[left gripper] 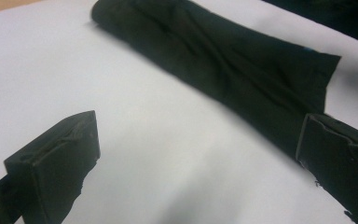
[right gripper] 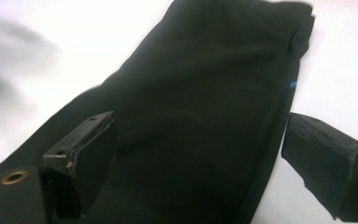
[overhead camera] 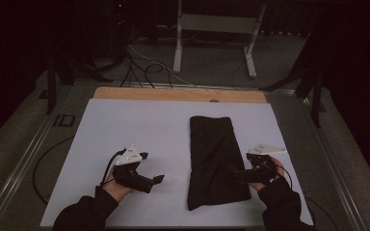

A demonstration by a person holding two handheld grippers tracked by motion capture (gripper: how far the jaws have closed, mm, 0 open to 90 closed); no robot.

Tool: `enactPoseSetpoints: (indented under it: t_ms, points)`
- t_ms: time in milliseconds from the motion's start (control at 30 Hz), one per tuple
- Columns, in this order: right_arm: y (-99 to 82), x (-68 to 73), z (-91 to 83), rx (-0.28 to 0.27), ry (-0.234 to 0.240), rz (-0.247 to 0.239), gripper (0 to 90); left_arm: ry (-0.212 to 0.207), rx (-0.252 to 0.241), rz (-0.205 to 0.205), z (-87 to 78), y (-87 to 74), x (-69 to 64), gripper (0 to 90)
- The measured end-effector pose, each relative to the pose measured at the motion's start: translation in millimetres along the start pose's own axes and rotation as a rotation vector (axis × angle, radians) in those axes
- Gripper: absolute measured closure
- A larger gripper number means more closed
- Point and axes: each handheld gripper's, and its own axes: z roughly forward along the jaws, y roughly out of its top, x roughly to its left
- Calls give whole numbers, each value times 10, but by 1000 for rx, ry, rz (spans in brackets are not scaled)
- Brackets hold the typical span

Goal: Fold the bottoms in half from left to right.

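Left claw (overhead camera: 150,169) released, jaws spread wide over bare white surface (overhead camera: 125,125), well apart from black folded cloth (overhead camera: 214,159). Right claw (overhead camera: 236,172) likewise released, jaws parted over cloth's near right portion, nothing gripped. Cloth lying flat, lengthwise, right of surface's centre, between both hands, near end close to front edge.

— What is carrying everything here?

— A table (overhead camera: 178,94) with a wooden top is standing in the middle, and a white sheet (overhead camera: 135,130) is covering nearly all of it, leaving only a strip of wood showing along the far edge.

— And what is lying on the sheet?

— A dark folded cloth (overhead camera: 214,159) is lying flat right of centre, stretching lengthwise from the middle toward the near edge.
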Motion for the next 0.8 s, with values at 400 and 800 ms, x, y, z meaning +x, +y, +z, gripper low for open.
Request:
enactPoseSetpoints:
  t_ms: [400, 800]
  points:
    - [-409, 98, -154, 85, -35, 46, 352, 48, -29, -44, -187, -198, 140, 0]
    - [-501, 95, -35, 190, -90, 70, 611, 43, -19, -25, -113, -216, 121, 0]
